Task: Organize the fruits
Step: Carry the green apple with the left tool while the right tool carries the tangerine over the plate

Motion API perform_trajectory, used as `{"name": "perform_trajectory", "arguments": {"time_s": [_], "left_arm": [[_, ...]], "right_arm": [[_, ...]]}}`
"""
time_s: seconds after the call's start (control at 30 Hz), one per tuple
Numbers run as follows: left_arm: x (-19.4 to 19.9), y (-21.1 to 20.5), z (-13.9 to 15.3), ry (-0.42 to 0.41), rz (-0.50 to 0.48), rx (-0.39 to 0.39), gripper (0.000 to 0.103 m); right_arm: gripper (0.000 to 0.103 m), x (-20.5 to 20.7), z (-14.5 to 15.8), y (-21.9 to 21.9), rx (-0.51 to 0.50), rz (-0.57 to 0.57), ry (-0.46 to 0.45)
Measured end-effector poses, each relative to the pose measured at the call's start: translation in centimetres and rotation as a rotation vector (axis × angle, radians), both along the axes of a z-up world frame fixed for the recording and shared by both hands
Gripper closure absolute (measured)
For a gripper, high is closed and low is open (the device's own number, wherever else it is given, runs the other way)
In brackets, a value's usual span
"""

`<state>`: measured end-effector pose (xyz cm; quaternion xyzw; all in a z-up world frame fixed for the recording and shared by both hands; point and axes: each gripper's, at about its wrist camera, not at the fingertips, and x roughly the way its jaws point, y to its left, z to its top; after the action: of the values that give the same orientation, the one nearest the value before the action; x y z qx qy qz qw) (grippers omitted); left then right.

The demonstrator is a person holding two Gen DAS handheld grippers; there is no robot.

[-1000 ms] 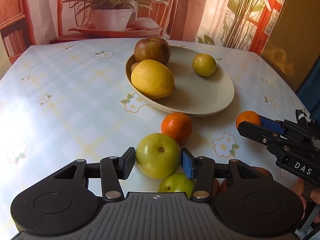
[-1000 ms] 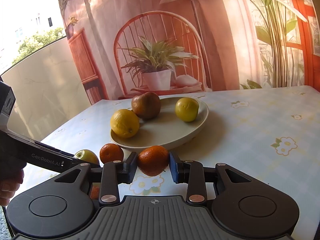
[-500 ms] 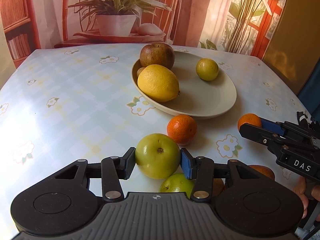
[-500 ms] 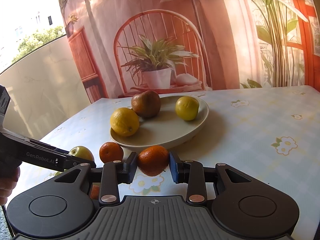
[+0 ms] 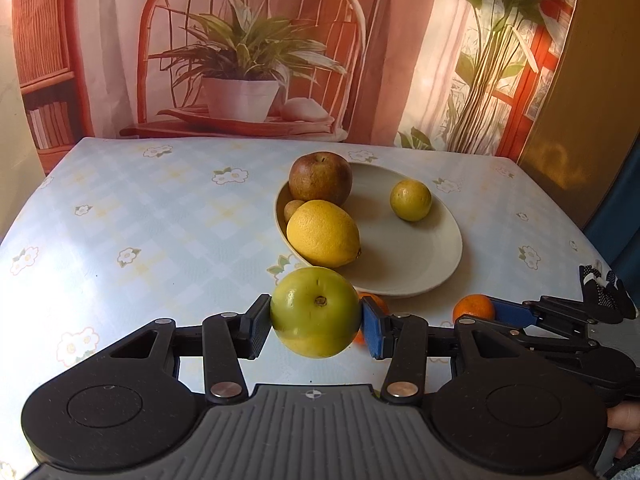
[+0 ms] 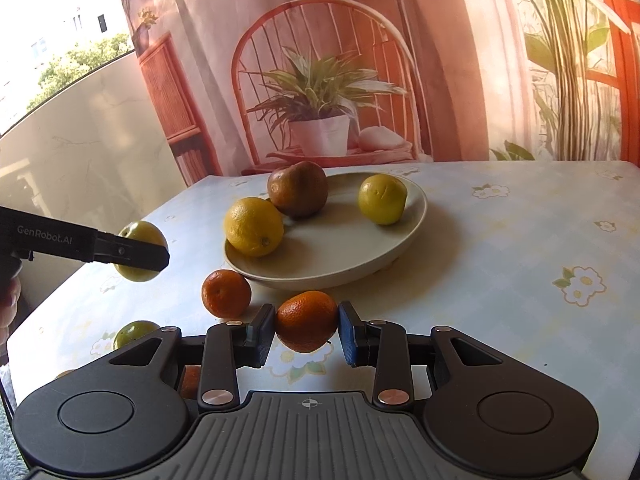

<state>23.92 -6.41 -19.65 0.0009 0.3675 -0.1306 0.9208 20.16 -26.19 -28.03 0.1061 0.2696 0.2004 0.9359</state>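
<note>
My left gripper is shut on a green apple and holds it in the air in front of the cream plate. In the right wrist view the same green apple hangs well above the tablecloth at the left. My right gripper is shut on an orange just before the plate. On the plate lie a yellow lemon, a brown apple and a small yellow-green fruit.
A second orange and another green fruit lie on the floral tablecloth near the plate's front. More orange fruit shows behind my right fingers. A printed backdrop stands behind the table's far edge.
My left gripper has lifted the green apple off the table and tilted up toward the plate. My right gripper has stayed in place with the orange.
</note>
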Motion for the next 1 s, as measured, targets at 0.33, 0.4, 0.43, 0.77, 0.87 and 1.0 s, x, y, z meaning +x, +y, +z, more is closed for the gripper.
{"name": "perform_trajectory", "arguments": {"time_s": [0.33, 0.4, 0.43, 0.77, 0.87, 1.0], "left_arm": [[1.0, -0.6, 3.0, -0.079, -0.022, -0.024, 0.053], [1.5, -1.0, 3.5, -0.086, -0.031, -0.039, 0.053], [1.9, -1.1, 3.7, -0.090, -0.036, -0.044, 0.053], [7.2, -3.7, 4.6, -0.119, -0.074, -0.042, 0.053], [9.7, -4.6, 4.0, -0.090, -0.091, -0.056, 0.053], [12.8, -6.0, 2.0, -0.026, -0.096, -0.057, 0.053]], "right_arm": [[0.072, 1.2, 3.7, -1.1, -0.023, 0.002, -0.041], [0.072, 2.0, 4.7, -1.6, -0.036, -0.002, -0.053], [0.072, 2.3, 5.1, -1.8, -0.043, -0.005, -0.057], [0.072, 7.4, 7.2, -2.3, -0.119, -0.006, -0.078], [0.072, 8.8, 6.3, -2.1, -0.150, 0.008, -0.053], [0.072, 10.1, 4.6, -1.7, -0.173, 0.031, -0.012]]}}
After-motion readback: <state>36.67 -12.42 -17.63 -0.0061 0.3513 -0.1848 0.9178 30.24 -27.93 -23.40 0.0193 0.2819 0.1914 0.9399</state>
